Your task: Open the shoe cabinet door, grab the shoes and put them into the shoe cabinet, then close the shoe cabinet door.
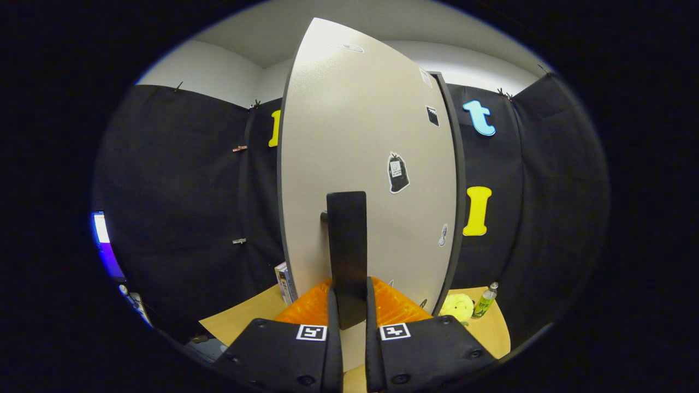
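While the shoe cabinet door (366, 164) stood tall through the middle of the frame, its dark vertical handle (347, 256) ran down between the two fingers of the gripper (349, 305) at the lower centre. The fingers sat nearly closed, one against each side of the handle, clamping it. Several stickers (398, 172) dotted the pale door face. On the wooden table (240, 322), at lower right past the door's edge, lay a yellow plush toy (457, 307) beside a small green bottle (484, 301).

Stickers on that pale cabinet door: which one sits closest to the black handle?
The black bag-shaped sticker, just up and right of the black handle the gripper is shut on; others lie farther.
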Demonstrator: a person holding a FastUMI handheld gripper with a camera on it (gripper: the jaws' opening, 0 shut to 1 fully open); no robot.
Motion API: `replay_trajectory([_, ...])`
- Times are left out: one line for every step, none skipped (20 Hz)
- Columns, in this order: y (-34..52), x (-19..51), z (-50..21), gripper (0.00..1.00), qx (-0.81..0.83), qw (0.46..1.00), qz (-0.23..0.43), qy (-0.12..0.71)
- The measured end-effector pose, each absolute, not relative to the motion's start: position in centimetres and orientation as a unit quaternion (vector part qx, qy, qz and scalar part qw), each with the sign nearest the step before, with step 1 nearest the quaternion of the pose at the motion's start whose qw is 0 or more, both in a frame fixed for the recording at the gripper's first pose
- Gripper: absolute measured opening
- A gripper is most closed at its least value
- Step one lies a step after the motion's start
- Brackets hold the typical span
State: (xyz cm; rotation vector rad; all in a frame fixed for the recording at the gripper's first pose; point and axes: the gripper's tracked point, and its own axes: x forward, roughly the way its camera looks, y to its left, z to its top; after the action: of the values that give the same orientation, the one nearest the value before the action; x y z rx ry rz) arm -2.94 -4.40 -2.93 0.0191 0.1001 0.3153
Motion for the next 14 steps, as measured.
replay_trajectory([-5.0,-3.1,-3.0,0.20,0.008,0.986,0.157,0.049])
replay_trajectory([-5.6,-3.3,-3.0,0.20,0.006,0.987,0.155,0.050])
replay_trajectory([-6.1,-3.4,-3.0,0.20,0.005,0.987,0.154,0.050])
replay_trajectory([-6.6,-3.6,-2.9,0.20,0.004,0.987,0.152,0.051])
replay_trajectory([-7.1,-3.7,-2.9,0.20,0.005,0.987,0.151,0.051])
replay_trajectory([-7.5,-3.8,-3.0,0.20,0.008,0.988,0.149,0.052])
replay_trajectory([-8.0,-3.9,-3.0,0.20,0.009,0.988,0.144,0.052])
replay_trajectory([-8.4,-4.0,-3.0,0.20,0.010,0.989,0.139,0.052])
replay_trajectory([-8.8,-4.0,-3.1,0.20,0.009,0.990,0.131,0.052])
replay_trajectory([-9.3,-4.1,-3.1,0.20,0.009,0.991,0.123,0.051])
replay_trajectory([-9.8,-4.2,-3.0,0.19,0.010,0.992,0.114,0.050])
replay_trajectory([-10.2,-4.2,-3.0,0.19,0.010,0.993,0.107,0.051])
replay_trajectory([-10.6,-4.2,-3.1,0.19,0.009,0.994,0.098,0.050])
replay_trajectory([-11.0,-4.3,-3.1,0.19,0.006,0.995,0.087,0.051])
